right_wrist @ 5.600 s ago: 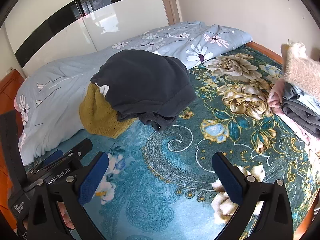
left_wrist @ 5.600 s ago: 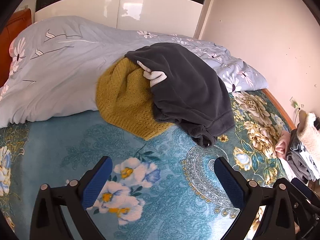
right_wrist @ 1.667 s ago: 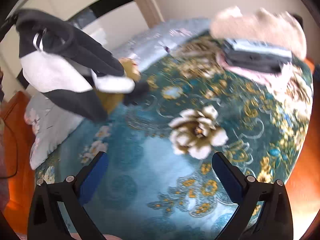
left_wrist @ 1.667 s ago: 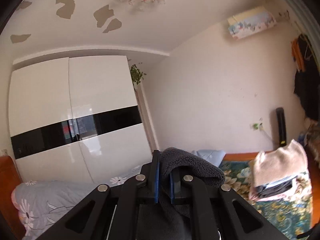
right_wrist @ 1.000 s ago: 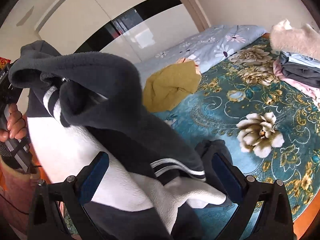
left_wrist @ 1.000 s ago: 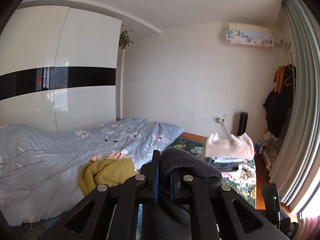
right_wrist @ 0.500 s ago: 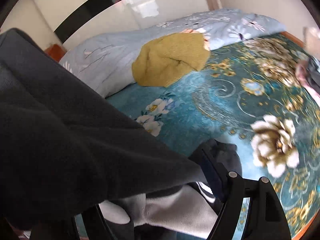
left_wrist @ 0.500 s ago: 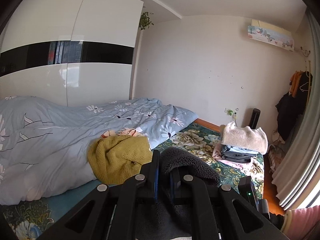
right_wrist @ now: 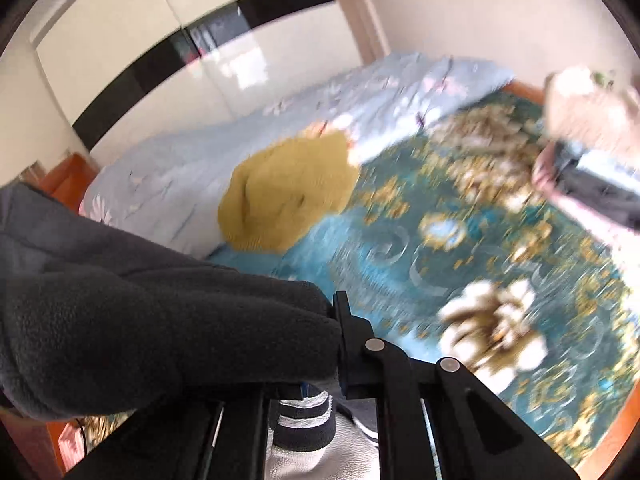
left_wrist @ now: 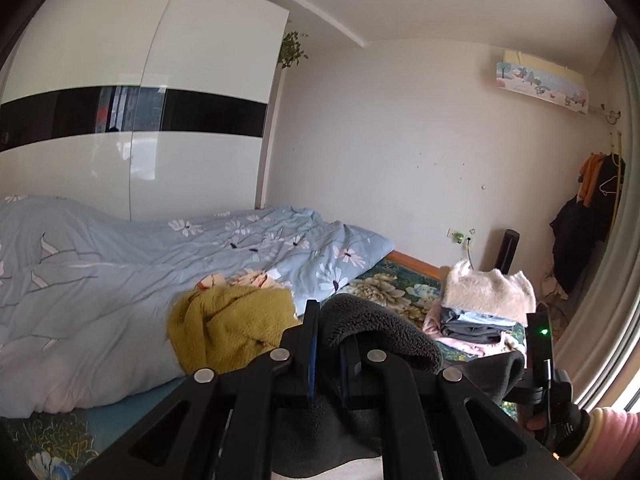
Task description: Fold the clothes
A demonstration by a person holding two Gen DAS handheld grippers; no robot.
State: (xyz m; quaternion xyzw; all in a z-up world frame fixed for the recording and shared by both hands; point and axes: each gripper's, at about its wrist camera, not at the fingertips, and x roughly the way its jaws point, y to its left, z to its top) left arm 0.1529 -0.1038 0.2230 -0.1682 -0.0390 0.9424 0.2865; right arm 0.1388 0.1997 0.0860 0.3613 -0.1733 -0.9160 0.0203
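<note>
A dark grey fleece garment (left_wrist: 380,332) hangs in the air between both grippers, above the bed. My left gripper (left_wrist: 329,344) is shut on a thick fold of it. In the right wrist view the fleece (right_wrist: 140,312) fills the lower left, and a striped cuff (right_wrist: 304,420) dangles below. My right gripper (right_wrist: 320,320) is closing its jaws onto the fleece, with the cloth pinched between them and one finger hidden under it. A yellow knit sweater (left_wrist: 228,328) lies bunched against the duvet, also seen from the right wrist (right_wrist: 284,188).
A stack of folded clothes (left_wrist: 480,308) topped by a fluffy cream piece sits at the bed's far right corner. A pale blue floral duvet (left_wrist: 120,272) covers the back of the bed. Teal floral bedspread (right_wrist: 460,248) lies in front. Coats hang on a rack (left_wrist: 584,232).
The right gripper stood wide open around the fleece and has now clamped onto it. It has also swung sideways, blurring its view. The left gripper keeps its grip and has drifted slightly.
</note>
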